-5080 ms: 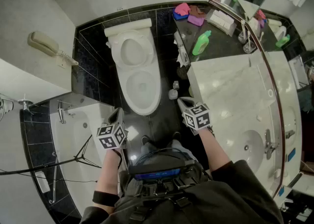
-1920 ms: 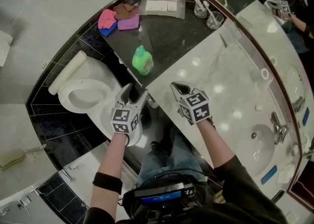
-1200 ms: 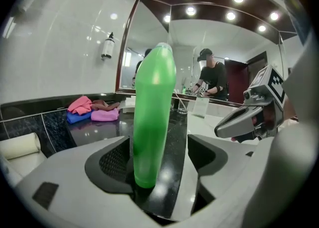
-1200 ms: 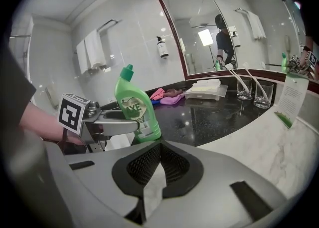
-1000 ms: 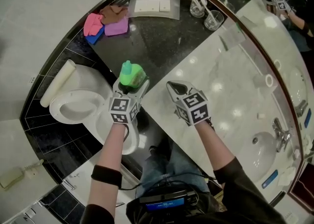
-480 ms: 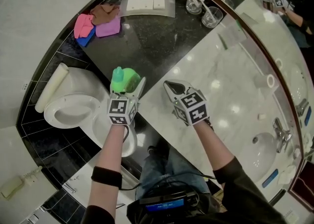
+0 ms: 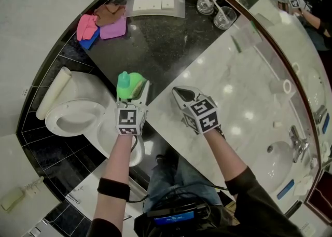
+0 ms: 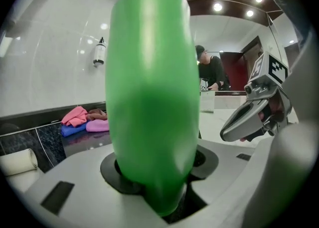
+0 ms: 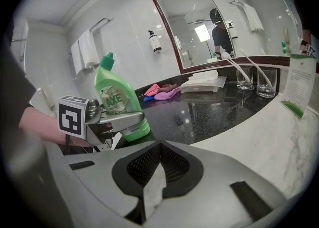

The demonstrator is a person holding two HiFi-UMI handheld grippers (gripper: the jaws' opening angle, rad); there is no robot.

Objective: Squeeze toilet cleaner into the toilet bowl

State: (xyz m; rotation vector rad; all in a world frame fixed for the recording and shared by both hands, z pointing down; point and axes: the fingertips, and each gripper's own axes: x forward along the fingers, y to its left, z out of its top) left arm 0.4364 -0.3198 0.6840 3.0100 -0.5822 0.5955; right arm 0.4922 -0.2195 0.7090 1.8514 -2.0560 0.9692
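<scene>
Green plastic bottle of toilet cleaner (image 7: 129,84), angled nozzle capped in a lighter green, stands upright at the near edge of the black polished stone desk (image 7: 155,39). The left hand-held gripper (image 7: 134,88) has just been closing, and its jaws now sit on either side of the bottle's lower body, pressing on it. The right hand-held gripper (image 7: 179,92) is closed and empty, held over the white marble desk (image 7: 249,91) just beside the bottle. The white ceramic toilet bowl (image 7: 104,135) lies below and to the left, lid raised, partly hidden by the left forearm.

Assessment: the step in hand is securing the bottle; nothing has been dispensed. A flexible wall will yield, so the grip should be firm enough to lift without slipping yet not crush the body. Lift straight up and clear the desk edge before swinging over the bowl. Whether the cap is sealed cannot be told.
</scene>
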